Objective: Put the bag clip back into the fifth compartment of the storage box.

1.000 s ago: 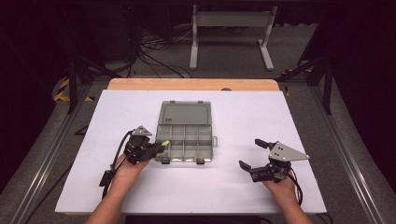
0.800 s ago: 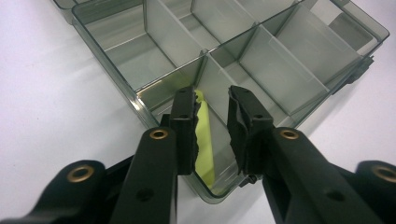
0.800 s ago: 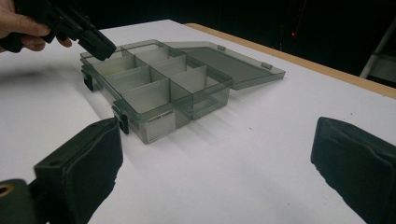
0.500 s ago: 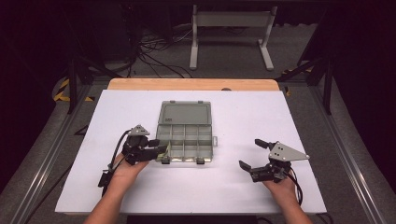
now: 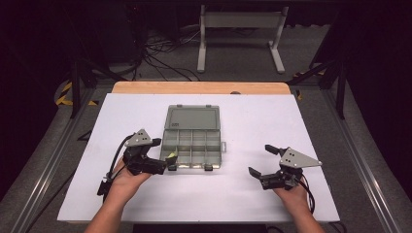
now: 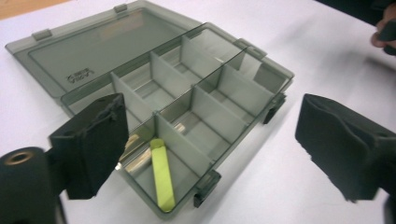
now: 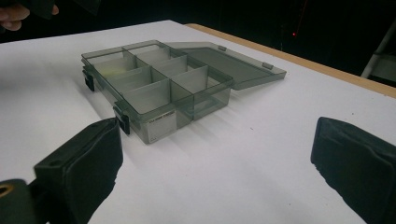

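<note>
Looking down from the high view, the left tongs (image 5: pixel 163 156) stand spread just beside the near-left corner of the organizer box (image 5: pixel 192 143), having just been opening with nothing between them; the right tongs (image 5: pixel 260 161) hang spread well apart to the right over the white surface (image 5: pixel 311 121), which has open room on every side.

Along the left gripper view, a yellow-green strip (image 6: pixel 162 172) lies in the nearest corner compartment, so the placing step looks finished; next likely calls for backing clear of the box wall.

From the right gripper view, the lid (image 7: pixel 236 63) lies flat open behind the box, free to swing shut.
</note>
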A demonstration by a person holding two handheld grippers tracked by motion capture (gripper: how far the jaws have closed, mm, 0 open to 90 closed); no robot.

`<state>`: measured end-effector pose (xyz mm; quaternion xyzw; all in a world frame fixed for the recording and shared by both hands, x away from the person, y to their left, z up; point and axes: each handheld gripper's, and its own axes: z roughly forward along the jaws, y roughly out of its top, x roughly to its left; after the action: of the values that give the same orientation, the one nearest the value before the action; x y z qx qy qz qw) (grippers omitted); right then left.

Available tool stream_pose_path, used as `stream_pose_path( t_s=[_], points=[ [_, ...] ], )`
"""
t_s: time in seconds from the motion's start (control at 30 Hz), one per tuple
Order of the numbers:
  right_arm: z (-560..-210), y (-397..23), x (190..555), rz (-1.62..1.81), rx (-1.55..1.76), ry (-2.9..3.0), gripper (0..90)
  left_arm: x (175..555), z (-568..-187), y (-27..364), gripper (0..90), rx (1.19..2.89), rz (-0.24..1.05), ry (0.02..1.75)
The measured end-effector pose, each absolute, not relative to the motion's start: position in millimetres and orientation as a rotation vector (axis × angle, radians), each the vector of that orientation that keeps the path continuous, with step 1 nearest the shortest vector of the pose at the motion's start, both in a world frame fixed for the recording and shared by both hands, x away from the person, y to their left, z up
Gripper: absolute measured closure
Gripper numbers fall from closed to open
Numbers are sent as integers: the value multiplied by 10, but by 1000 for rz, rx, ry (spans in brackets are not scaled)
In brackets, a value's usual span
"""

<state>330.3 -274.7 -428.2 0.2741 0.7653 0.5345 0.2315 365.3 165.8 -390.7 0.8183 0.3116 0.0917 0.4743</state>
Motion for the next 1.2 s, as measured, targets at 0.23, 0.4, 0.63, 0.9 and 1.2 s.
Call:
stream_pose_path(
  t_s=[0.23,0.4,0.63,0.9,1.2],
  points=[
    [-4286,-2745,3306,1470,759,2107,29,3573,-3841,1682,44,1985,249,732],
    [-4287,-2751,3305,1472,766,2106,29,3499,-3816,1730,39,1990,294,702],
    [-4284,-2757,3302,1478,769,2099,29,3425,-3800,1811,40,2000,353,672],
    [-4277,-2770,3291,1485,767,2092,28,3323,-3788,1949,37,1934,385,642],
    [-4273,-2779,3278,1486,767,2086,28,3203,-3854,2113,32,1865,401,619]
  ],
)
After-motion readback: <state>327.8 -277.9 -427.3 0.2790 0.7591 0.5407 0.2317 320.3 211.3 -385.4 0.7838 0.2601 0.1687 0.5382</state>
